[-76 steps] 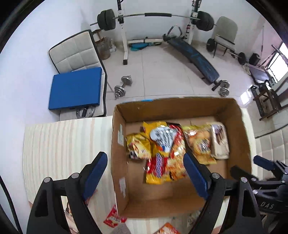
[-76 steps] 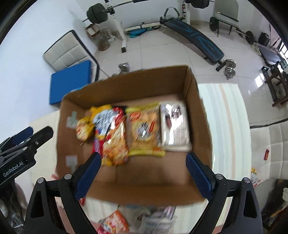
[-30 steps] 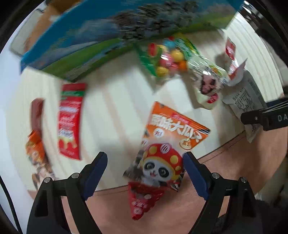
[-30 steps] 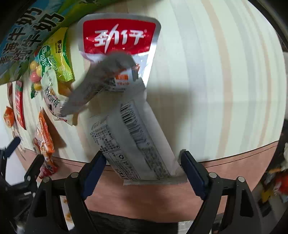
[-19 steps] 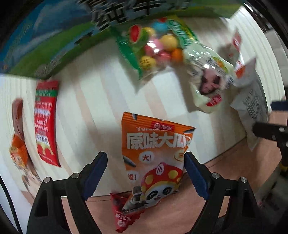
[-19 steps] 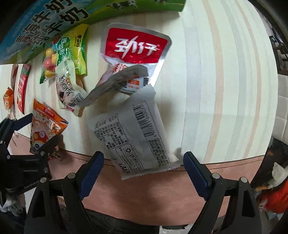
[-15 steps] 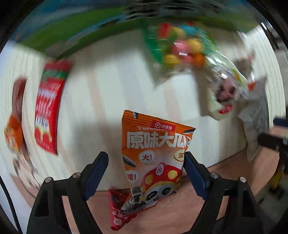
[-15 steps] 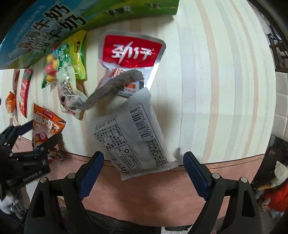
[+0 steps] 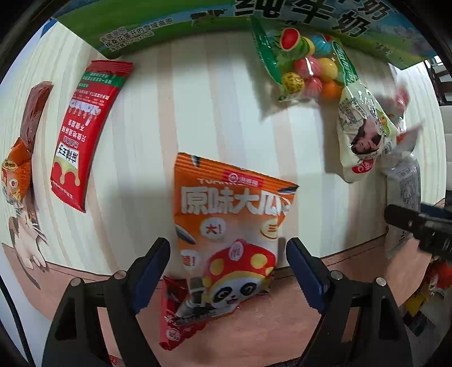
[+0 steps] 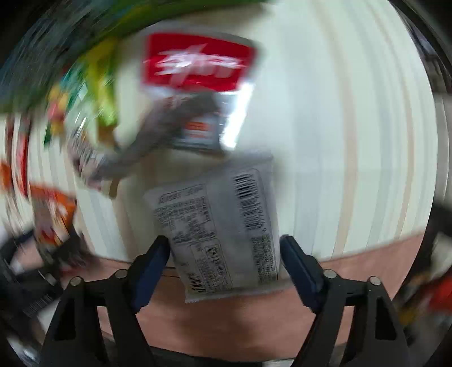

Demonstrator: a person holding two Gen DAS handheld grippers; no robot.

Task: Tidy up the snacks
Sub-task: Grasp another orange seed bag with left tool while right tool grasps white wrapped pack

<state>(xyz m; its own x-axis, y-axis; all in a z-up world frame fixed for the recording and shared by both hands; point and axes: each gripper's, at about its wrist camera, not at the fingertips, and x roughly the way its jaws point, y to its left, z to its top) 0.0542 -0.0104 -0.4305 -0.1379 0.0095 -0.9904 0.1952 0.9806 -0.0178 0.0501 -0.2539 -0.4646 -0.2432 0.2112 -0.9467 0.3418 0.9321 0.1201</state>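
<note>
The left gripper (image 9: 227, 254) points straight down over the striped bench (image 9: 197, 113) with its jaws apart. An orange snack bag (image 9: 228, 225) with a panda on it lies between the blue pads (image 9: 154, 264). The left pad sits just beside the bag's edge and the right pad stands a little clear of it, so the gripper is released, not clenched on the bag. The lower end of the bag overlaps a small red packet (image 9: 172, 319) at 7 o'clock, near the bench's brown edge.

Elsewhere in the left wrist view, a long red packet (image 9: 84, 132) lies at 10 o'clock, and a brown and orange packet (image 9: 19, 158) sits at 9 o'clock by the rim. A green bag of coloured candy balls (image 9: 308, 70) lies at 1 o'clock, touching the printed carton (image 9: 197, 25) that runs across 12 o'clock. A white packet (image 9: 364, 135) lies at 2 o'clock, overlapping the candy bag's lower corner.

The right wrist view is blurred. The right gripper (image 10: 224, 254) is closing, with a grey packet (image 10: 223, 228), barcode side up, lying between its pads. Both pads look just beside the packet's edges; a firm squeeze is not visible. A silver packet with a red label (image 10: 200, 67) lies at 12 o'clock beyond it. The right gripper's tip also shows at 3 o'clock in the left wrist view, above the same grey packet.
</note>
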